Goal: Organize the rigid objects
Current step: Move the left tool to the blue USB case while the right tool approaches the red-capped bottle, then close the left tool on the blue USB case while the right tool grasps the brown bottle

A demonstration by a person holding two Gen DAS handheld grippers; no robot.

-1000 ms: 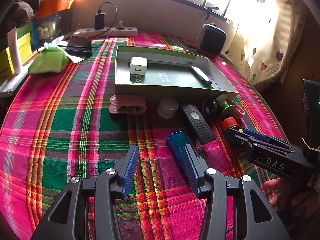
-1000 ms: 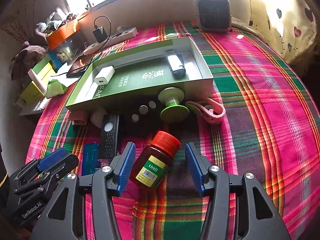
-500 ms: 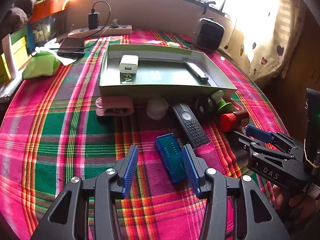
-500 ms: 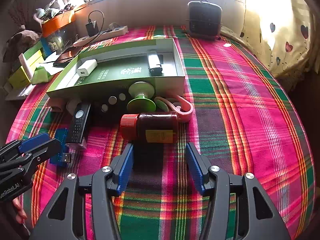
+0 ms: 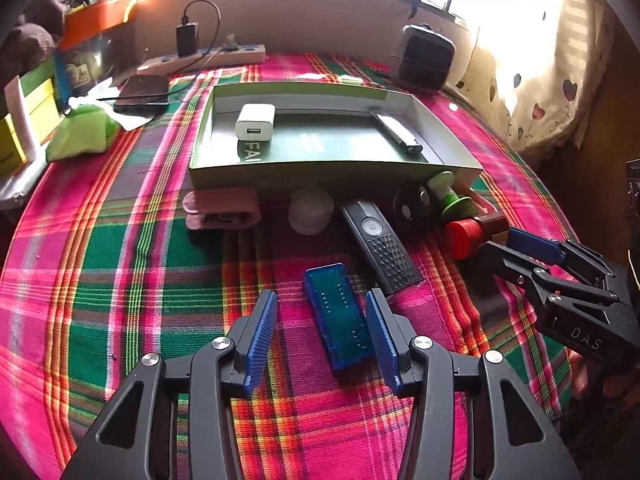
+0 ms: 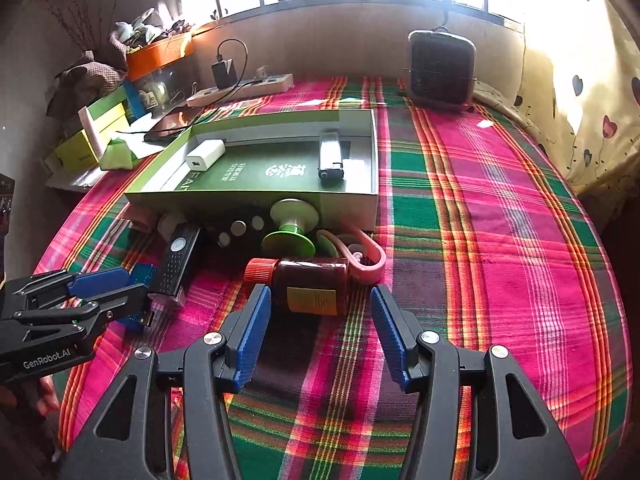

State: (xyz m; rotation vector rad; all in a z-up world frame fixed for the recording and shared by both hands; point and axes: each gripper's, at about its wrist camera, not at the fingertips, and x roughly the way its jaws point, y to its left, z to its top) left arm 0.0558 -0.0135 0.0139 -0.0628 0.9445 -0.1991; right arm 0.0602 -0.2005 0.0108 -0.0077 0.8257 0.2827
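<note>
A brown bottle (image 6: 316,287) with a red cap lies on its side on the plaid cloth (image 6: 492,248), long axis across the right wrist view, cap pointing left. It sits just past the right gripper (image 6: 320,326), whose jaws stand apart with nothing pressed between them. The left gripper (image 5: 322,338) is likewise spread, with a blue translucent case (image 5: 338,316) lying between its fingers (closer to the right one); whether that pad touches it I cannot tell. The case's long axis runs away from the camera.

Behind the bottle stand a green spool (image 6: 289,227), a pink strap (image 6: 366,264), a black remote (image 6: 176,264) and a shallow green box (image 6: 248,200) holding a white charger (image 6: 205,155) and a lighter (image 6: 330,155). A small heater (image 6: 440,68) and a power strip (image 6: 240,90) sit below the bright window.
</note>
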